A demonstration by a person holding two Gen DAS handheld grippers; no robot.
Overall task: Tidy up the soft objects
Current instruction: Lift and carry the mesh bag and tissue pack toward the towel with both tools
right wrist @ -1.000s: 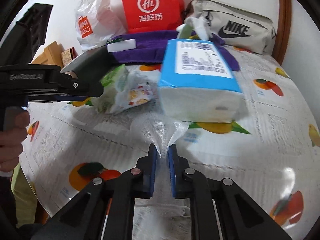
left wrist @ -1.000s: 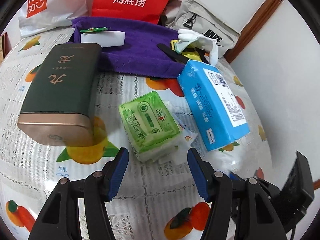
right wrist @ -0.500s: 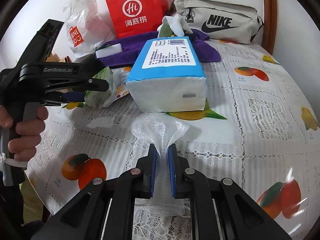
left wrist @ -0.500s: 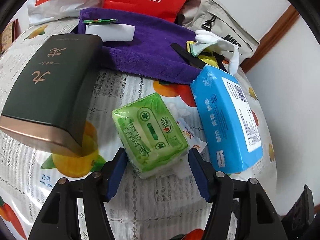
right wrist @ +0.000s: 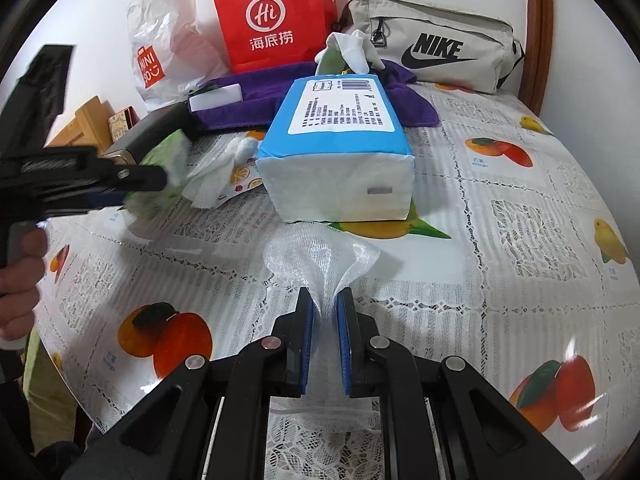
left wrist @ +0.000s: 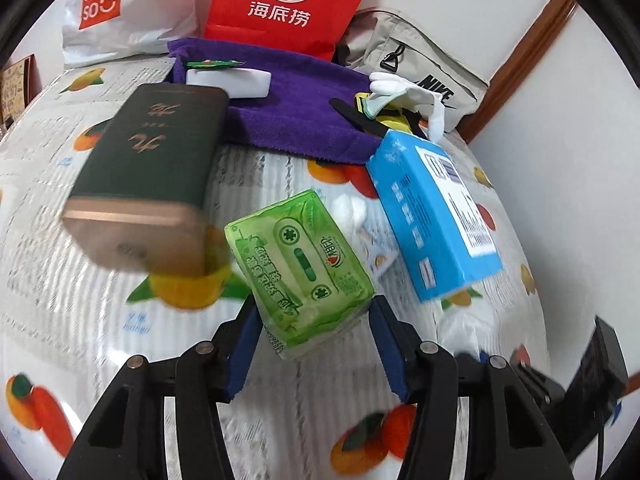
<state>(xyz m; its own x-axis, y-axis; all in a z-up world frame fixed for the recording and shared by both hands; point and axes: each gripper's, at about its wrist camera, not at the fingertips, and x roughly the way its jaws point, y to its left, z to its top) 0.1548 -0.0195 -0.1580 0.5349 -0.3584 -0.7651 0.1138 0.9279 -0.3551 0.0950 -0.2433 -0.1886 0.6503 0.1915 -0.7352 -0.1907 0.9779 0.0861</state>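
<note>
Pinches a wad of white mesh net (right wrist: 320, 252) in the right gripper (right wrist: 324, 294), jaws almost fully closed with only the thin mesh between the blue pads; keeps that wad just in front of the near end of the blue tissue pack (right wrist: 340, 148), fanned out on the fruit-print tablecloth (right wrist: 520, 220) and apart from the pack.

Brings the left gripper (left wrist: 314, 308) around the green tissue pack (left wrist: 300, 248), jaws about half open and just now closing; sets one blue pad against each long side of its near end, so grips it. Finds the green tissue pack just left of the blue tissue pack, tilted, with a narrow gap between the two; cannot tell whether lifted clear of the cloth.

Shows some crumpled white tissue (right wrist: 208, 184) in that gap, beside the blue tissue pack's left side. Places a dark green box (left wrist: 152, 160) with a bronze end further left of the blue tissue pack, beyond the green one. Lays a purple towel (left wrist: 300, 96) behind the blue tissue pack, with a white block (left wrist: 228, 82) on it and a white glove (left wrist: 400, 88) just behind the pack's far end. Stands a red paper bag (left wrist: 288, 0), a white plastic bag (left wrist: 120, 4) and a beige Nike pouch (left wrist: 420, 64) well behind the blue tissue pack, against the wall. Wraps a hand (right wrist: 20, 280) around the left gripper's handle, far left of the blue tissue pack.
</note>
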